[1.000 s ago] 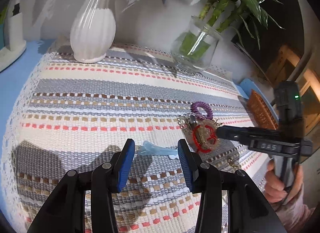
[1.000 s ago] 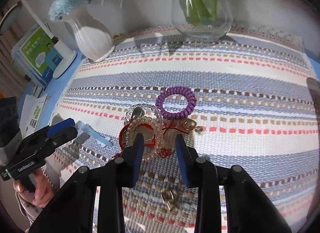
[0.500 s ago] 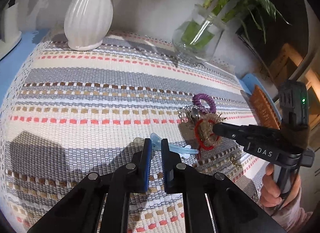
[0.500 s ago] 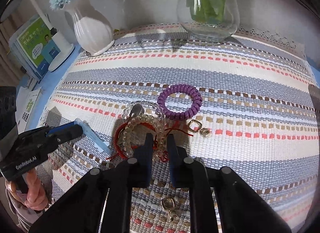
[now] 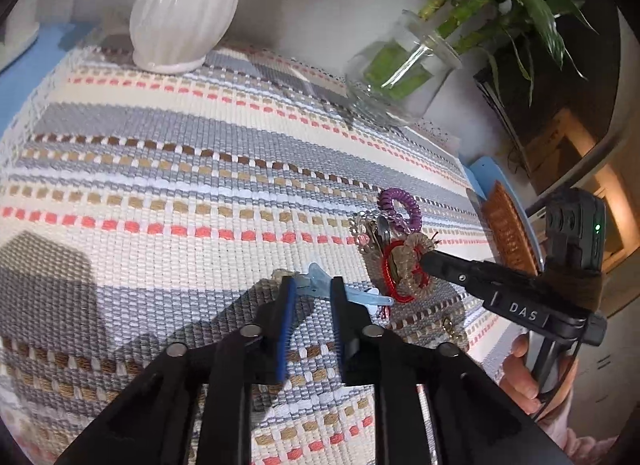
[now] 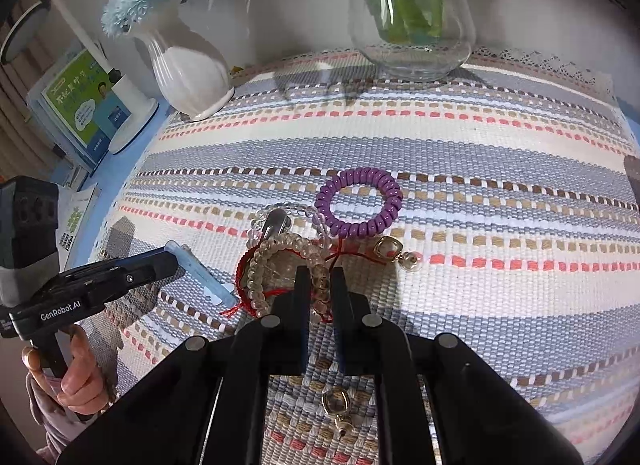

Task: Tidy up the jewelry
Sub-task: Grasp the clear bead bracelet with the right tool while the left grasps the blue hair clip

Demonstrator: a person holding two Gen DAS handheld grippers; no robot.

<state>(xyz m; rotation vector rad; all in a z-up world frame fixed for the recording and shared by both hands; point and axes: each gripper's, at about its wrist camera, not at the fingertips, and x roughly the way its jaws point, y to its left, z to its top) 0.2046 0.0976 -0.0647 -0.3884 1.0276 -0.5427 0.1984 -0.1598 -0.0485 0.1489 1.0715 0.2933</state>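
Observation:
On the striped cloth [image 5: 160, 185] lies a pile of jewelry: a purple spiral hair tie [image 6: 358, 203], a clear bead bracelet [image 6: 256, 221], a red string bracelet [image 6: 242, 265] and a beige beaded bracelet [image 6: 280, 245]. My right gripper [image 6: 320, 275] is shut on the beige bracelet's near side. A light-blue hair clip [image 5: 360, 295] rests left of the pile. Its wide end sits between the blue pads of my left gripper [image 5: 312, 285], touching both, while the jaws are opening slightly. One gold earring [image 6: 386, 249] lies beside the pile, another [image 6: 338, 405] nearer me.
At the back stand a white ribbed vase [image 5: 184, 17] and a glass vase [image 6: 412, 25] with green stems. A brown woven piece [image 5: 508, 233] lies past the cloth's right edge, and booklets [image 6: 80, 105] past its left. A hand [image 5: 524, 377] grips the right tool.
Both pairs of jaws came together: the left around the hair clip, then parting a little, and the right onto the beige bracelet. The left view rolled slightly. The jewelry stayed in place.

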